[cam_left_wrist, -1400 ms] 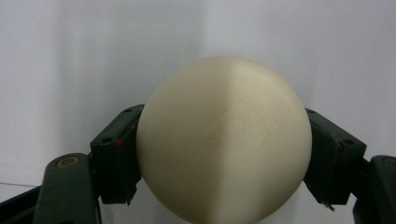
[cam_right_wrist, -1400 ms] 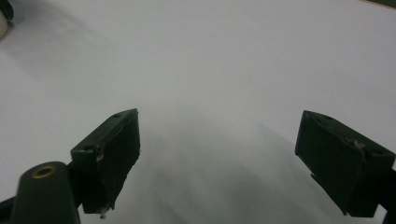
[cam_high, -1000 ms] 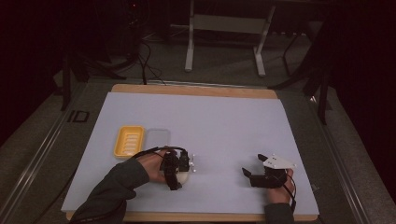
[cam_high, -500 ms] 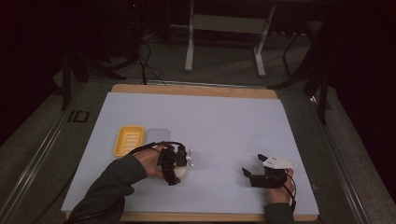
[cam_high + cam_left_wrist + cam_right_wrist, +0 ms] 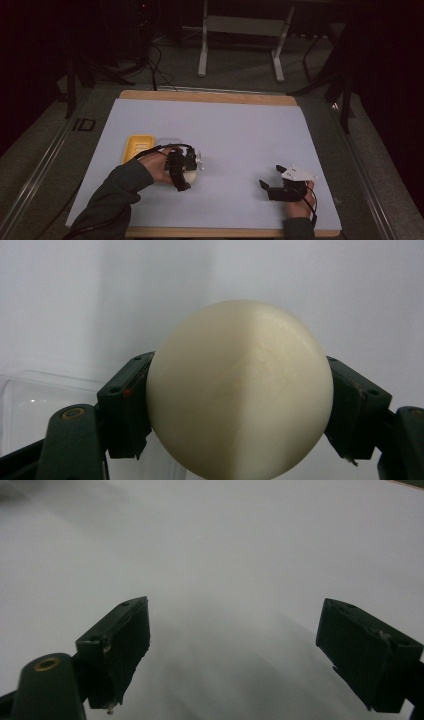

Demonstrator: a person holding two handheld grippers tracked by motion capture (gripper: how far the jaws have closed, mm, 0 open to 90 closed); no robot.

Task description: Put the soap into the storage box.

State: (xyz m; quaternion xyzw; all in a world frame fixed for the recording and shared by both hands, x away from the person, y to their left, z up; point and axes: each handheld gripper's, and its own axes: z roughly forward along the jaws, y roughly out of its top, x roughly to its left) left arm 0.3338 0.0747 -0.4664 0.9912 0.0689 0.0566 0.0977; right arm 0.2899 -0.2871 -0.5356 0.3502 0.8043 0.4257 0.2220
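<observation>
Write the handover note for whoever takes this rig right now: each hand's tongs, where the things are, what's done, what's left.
Left tongs: shut on the cream ball, one jaw on each side of it, near the table's left front.
Right tongs: open, nothing between the jaws, low over bare white table cover at the right front.
Yellow tray: just behind the left hand; a clear container sits beside the ball.
Done: ball gripped.
Left: probably carry it to the tray or the container and release; which one I cannot tell.
</observation>
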